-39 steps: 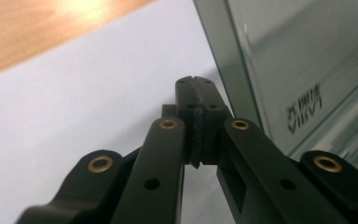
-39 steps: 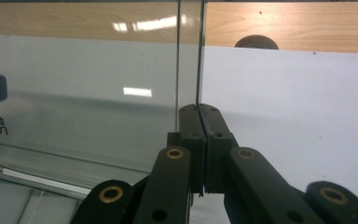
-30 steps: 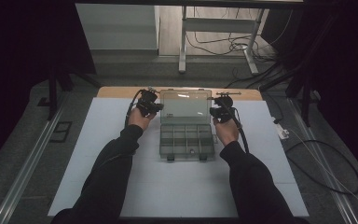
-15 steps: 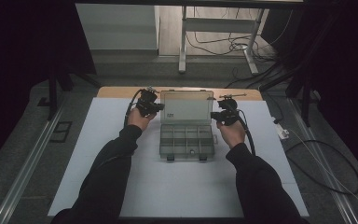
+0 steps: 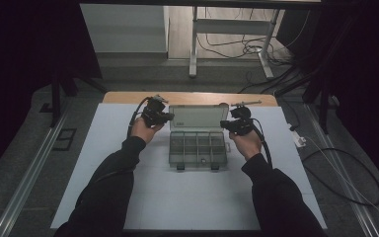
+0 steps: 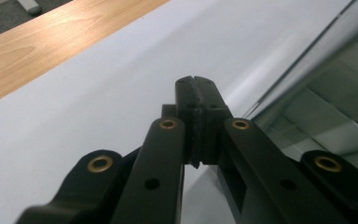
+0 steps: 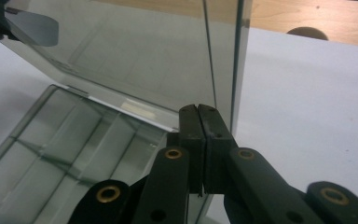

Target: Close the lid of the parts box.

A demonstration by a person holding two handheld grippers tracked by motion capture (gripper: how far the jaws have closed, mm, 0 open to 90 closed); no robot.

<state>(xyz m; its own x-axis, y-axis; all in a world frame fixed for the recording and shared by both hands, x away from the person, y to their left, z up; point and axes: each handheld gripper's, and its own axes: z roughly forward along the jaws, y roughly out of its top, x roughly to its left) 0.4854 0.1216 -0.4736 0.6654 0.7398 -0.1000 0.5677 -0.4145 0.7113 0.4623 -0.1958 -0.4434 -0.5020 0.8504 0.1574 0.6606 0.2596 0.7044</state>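
Note:
A clear plastic compartment box (image 5: 197, 147) lies in the middle of the white mat, latches toward the person. Its lid (image 5: 192, 118) stands raised at the far side. My left gripper (image 5: 169, 117) is at the lid's left edge, shut, with nothing seen between its pads. In the left gripper view its tips (image 6: 196, 81) hover over the mat beside the box (image 6: 326, 107). My right gripper (image 5: 222, 123) is at the lid's right edge, also shut. In the right gripper view its tips (image 7: 198, 109) sit just before the lid (image 7: 135, 60), above the divided base (image 7: 51, 149).
The white mat (image 5: 128, 197) covers a wooden table (image 5: 128, 97) whose bare strip shows at the far side. A small white object (image 5: 298, 139) and loose cables (image 5: 345, 173) lie off the table's right. Dark stands flank both sides.
Both hands have lifted slightly at the lid's sides. The lid looks shorter from above, as if tipped more upright. The jaws stay shut.

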